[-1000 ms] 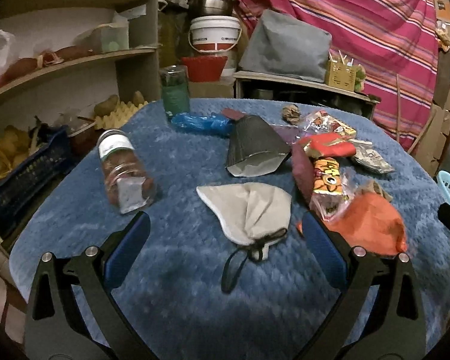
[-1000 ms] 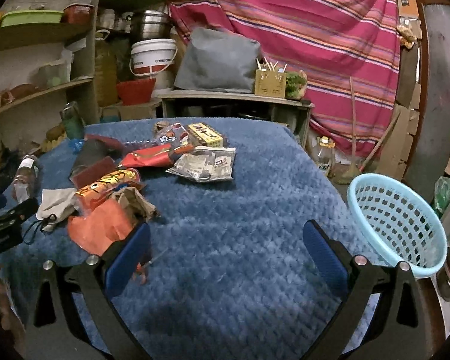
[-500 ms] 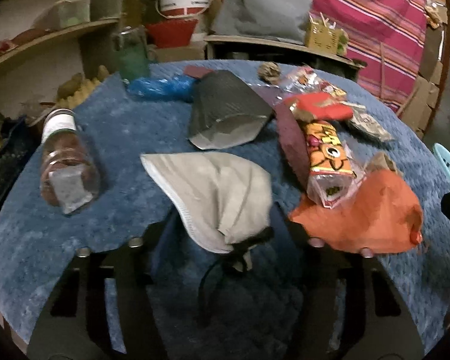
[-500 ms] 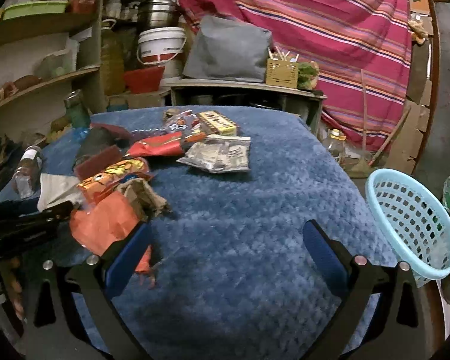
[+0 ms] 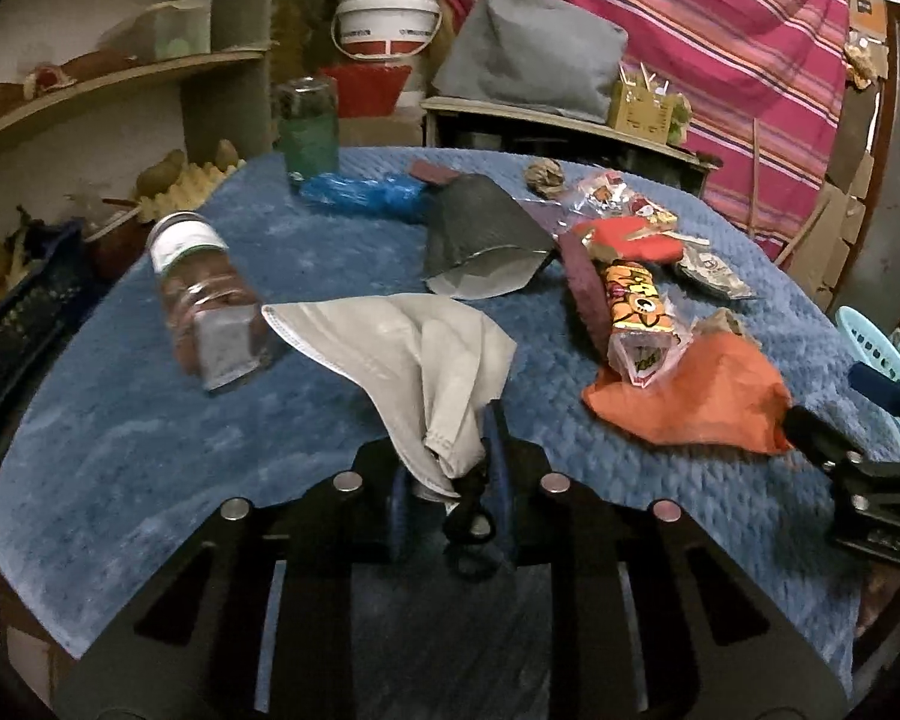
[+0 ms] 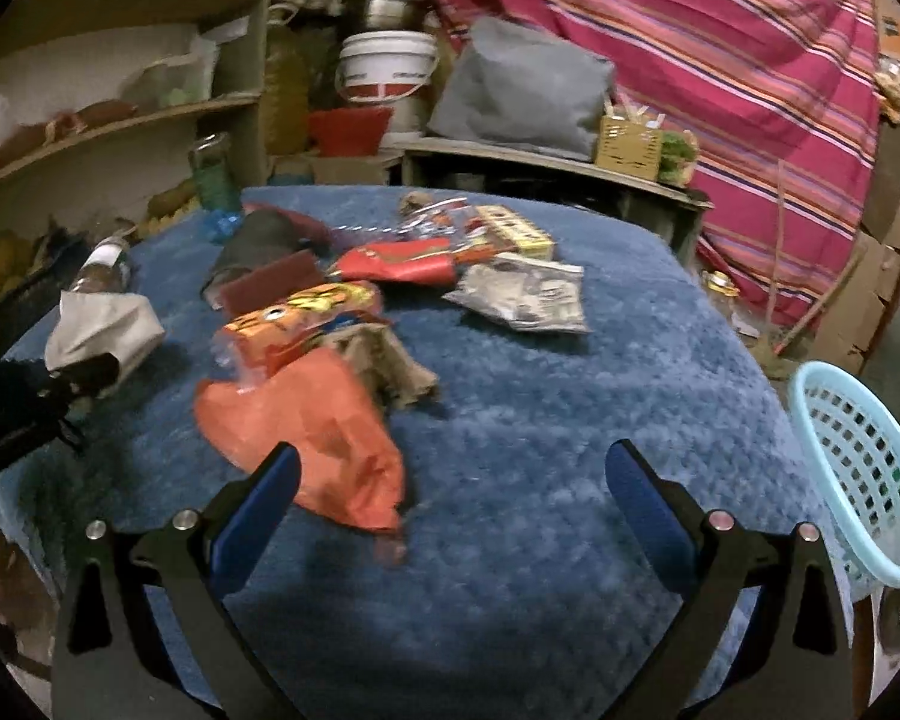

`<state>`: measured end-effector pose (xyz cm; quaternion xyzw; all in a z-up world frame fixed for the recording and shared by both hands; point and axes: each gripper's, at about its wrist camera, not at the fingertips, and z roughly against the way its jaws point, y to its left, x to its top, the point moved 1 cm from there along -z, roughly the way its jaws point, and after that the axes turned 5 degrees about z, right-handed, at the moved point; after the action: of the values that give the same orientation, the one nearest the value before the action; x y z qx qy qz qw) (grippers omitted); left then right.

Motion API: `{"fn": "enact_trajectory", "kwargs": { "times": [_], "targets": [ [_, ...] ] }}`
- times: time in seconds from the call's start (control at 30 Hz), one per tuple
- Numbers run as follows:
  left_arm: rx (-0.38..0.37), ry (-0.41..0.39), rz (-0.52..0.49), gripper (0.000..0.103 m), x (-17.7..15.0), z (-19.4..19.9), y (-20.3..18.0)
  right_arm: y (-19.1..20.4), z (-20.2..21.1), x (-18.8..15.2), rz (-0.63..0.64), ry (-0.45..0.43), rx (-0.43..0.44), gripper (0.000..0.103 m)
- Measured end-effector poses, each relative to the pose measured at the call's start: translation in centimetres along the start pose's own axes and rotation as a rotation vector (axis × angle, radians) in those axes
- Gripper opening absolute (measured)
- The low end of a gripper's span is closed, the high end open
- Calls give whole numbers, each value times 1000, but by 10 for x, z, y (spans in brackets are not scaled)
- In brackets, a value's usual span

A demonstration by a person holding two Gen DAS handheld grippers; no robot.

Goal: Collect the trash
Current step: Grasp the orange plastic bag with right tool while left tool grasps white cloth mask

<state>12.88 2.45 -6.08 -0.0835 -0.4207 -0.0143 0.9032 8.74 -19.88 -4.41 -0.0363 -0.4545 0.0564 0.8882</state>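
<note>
My left gripper [image 5: 447,480] is shut on the near corner of a beige face mask [image 5: 414,354] and lifts it off the blue tablecloth [image 5: 210,450]; its black ear loop hangs between the fingers. The mask also shows in the right wrist view [image 6: 102,330]. My right gripper [image 6: 450,486] is open and empty, just behind an orange wrapper [image 6: 318,432], which also shows in the left wrist view [image 5: 690,396]. Snack wrappers [image 6: 306,318] and a silver packet [image 6: 522,294] lie in the table's middle. A light blue basket [image 6: 864,474] stands off the right edge.
A jar with a white lid [image 5: 207,300] lies on its side at the left. A grey pouch [image 5: 480,240], a blue bag [image 5: 360,195] and a green glass jar [image 5: 306,126] sit farther back. Shelves [image 5: 120,78] stand at the left, a striped cloth [image 6: 720,60] behind.
My left gripper moved forward over the beige mask, shut on its corner and raised it. My right gripper moved left up to the orange wrapper and stayed open.
</note>
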Motion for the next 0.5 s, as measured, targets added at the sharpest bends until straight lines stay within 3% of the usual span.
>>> {"fn": "enact_trajectory", "kwargs": {
  "times": [0.1, 0.17, 0.23, 0.43, 0.5],
  "targets": [
    [9, -5, 10, 21, -3, 7, 5, 8, -12, 2, 26, 43, 34, 96],
    [13, -13, 13, 21, -5, 11, 7, 11, -19, 2, 39, 69, 61, 81],
    [14, -17, 16, 21, -7, 14, 9, 13, -23, 3, 52, 82, 83, 60],
    [22, -29, 25, 21, -6, 22, 11, 15, -14, 3, 56, 67, 146, 23],
    [25, -40, 25, 21, -4, 28, 9, 11, -8, 1, 37, 58, 176, 19]
  ]
}}
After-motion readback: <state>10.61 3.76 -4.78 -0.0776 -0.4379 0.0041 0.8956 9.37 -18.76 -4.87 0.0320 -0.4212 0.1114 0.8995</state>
